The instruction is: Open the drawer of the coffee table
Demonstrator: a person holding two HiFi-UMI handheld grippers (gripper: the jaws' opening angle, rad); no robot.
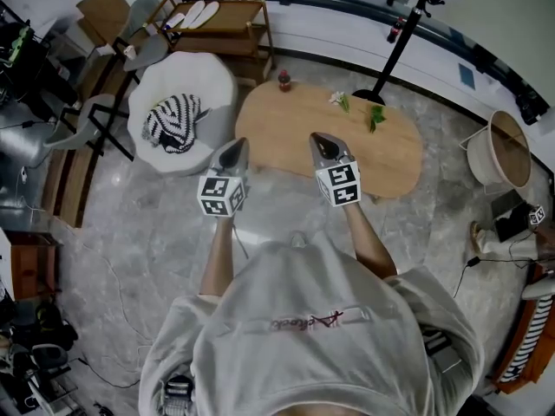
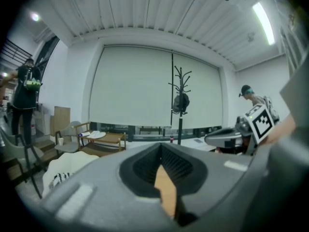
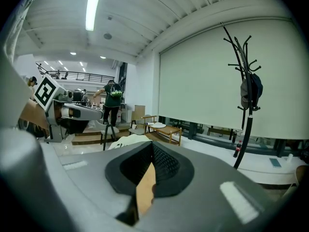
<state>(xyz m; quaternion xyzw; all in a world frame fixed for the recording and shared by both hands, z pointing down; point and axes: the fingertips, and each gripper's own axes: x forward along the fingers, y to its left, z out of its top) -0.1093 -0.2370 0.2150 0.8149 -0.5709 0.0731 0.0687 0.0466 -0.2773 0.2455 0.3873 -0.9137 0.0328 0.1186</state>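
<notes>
Approach posture, nothing gripped yet. In the head view the left claw [image 1: 234, 152] and right claw [image 1: 323, 144] are held side by side at frame centre, both pointing at the near edge of the oval wooden desk [image 1: 390, 154], the coffee table of the task.

Claw state: each gripper view shows the two pads pressed together with nothing between them. We judge they are closed because there is nothing to hold yet and a closed tip is easier to carry.

Drawer: not visible in any view. From above we see only the desk top, so the drawer front is presumably tucked under the top on some side; we cannot tell which. Both gripper views look across the room rather than at a drawer face, so we judge the claws are too high for it.

Desk top carries a small red bottle [image 1: 284, 80] at its far edge and two green sprigs [image 1: 375, 115]. These sit clear of the near edge. A white armchair [image 1: 186, 81] with striped cloth [image 1: 172, 121] stands at the upper left, just beside the desk.

Next, as we judge: lower, find the handle, part one claw.
</notes>
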